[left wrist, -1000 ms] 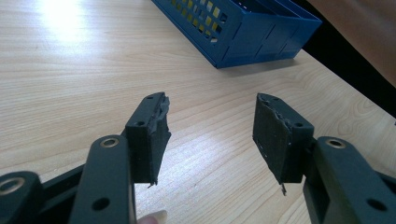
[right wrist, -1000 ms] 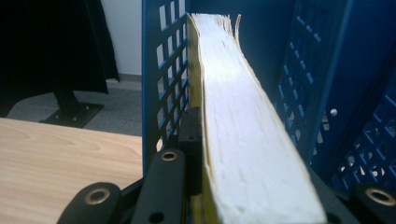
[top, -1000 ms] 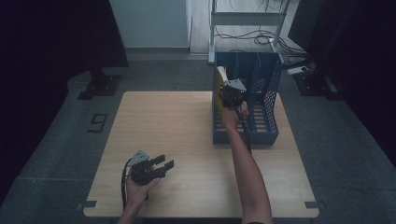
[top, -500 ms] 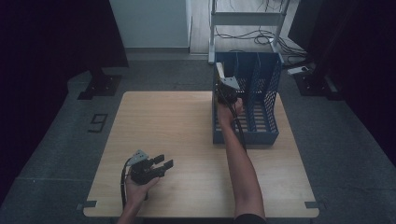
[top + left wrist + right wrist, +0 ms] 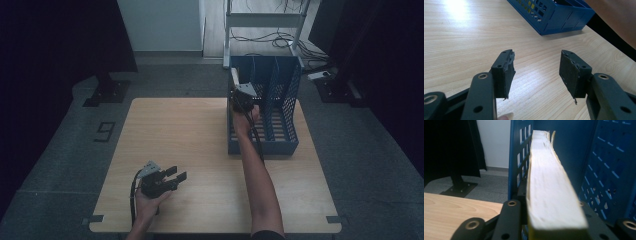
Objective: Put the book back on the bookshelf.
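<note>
No writing or brand can be read anywhere; a dark marking on the grey floor beyond the left edge of the table is too small to make out. The blue perforated plastic file rack (image 5: 280, 125) with upright dividers stands at the far right of the light wooden table (image 5: 200, 145), close to its right edge, and behind it on the floor is a white metal frame (image 5: 262, 22) with cables around its feet. The thick book with cream page edges and a yellow cover (image 5: 549, 187) stands upright in the rack's leftmost slot, just beside the perforated left wall, its pages facing the right gripper's camera. The right gripper (image 5: 243, 97) is at that slot, with the forearm stretched across the table; its black jaws flank the book on both sides and have just been opening a little, though the pads still seem to press on it. The left gripper (image 5: 172, 179) rests near the table's near left corner, its jaws spread apart with bare wood between the worn pads (image 5: 505, 72).
</note>
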Tool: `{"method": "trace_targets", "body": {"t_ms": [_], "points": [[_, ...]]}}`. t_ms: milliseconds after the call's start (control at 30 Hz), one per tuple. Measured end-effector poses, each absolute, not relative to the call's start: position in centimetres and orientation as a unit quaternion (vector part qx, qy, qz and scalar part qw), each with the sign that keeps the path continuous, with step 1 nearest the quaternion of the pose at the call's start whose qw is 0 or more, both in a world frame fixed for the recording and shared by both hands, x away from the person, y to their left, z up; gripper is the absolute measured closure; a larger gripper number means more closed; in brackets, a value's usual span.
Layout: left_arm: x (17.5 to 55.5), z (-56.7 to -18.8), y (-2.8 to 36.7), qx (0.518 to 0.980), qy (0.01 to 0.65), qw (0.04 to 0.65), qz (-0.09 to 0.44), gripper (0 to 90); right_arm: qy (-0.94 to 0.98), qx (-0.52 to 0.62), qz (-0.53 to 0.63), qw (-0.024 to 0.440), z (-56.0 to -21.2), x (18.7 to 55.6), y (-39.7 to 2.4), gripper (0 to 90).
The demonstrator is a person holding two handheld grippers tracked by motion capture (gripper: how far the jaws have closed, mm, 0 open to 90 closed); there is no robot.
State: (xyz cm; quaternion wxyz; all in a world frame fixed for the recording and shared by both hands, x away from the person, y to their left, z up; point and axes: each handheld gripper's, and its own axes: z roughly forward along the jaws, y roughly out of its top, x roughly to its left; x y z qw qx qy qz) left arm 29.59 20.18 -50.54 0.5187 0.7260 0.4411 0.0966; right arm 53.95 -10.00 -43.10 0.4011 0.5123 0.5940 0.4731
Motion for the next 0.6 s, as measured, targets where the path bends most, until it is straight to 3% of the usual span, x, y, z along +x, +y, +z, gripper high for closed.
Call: {"method": "trace_targets", "body": {"t_ms": [100,300,600], "points": [[29.5,-50.5,20.0,0.728,0.440,0.517,0.097,45.5,0.598,0.510,0.486,0.381,-42.9,53.5,-10.6,62.5],[29.4,-50.5,19.9,0.729,0.439,0.517,0.097,45.5,0.614,0.499,0.486,0.371,-43.1,52.2,-11.0,57.0],[29.3,-50.4,19.7,0.731,0.437,0.515,0.098,45.4,0.627,0.497,0.480,0.359,-43.9,51.3,-11.4,55.5]]}}
